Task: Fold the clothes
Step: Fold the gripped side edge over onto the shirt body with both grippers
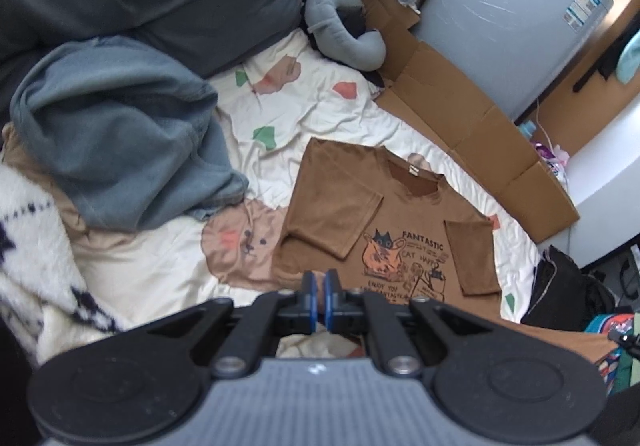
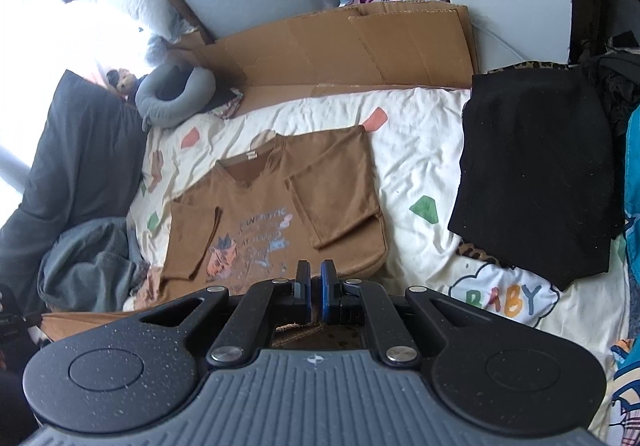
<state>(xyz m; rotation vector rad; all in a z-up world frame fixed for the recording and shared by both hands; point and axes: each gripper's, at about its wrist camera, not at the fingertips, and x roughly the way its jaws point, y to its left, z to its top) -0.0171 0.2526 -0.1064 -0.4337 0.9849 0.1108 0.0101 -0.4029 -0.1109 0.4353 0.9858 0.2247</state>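
Brown cotton T-shirt with cat print (image 1: 384, 214) lies flat on the cream patterned bedsheet (image 1: 168, 278), both sleeves folded in over the chest. Left gripper (image 1: 320, 286) and right gripper (image 2: 315, 278) hang at the shirt's hem end, each pinched on hem fabric. Left to do, I'd judge: fold hem towards collar.

Left tongs (image 1: 320, 286) and right tongs (image 2: 315, 278), both angled downward, jaws pinched nearly together.
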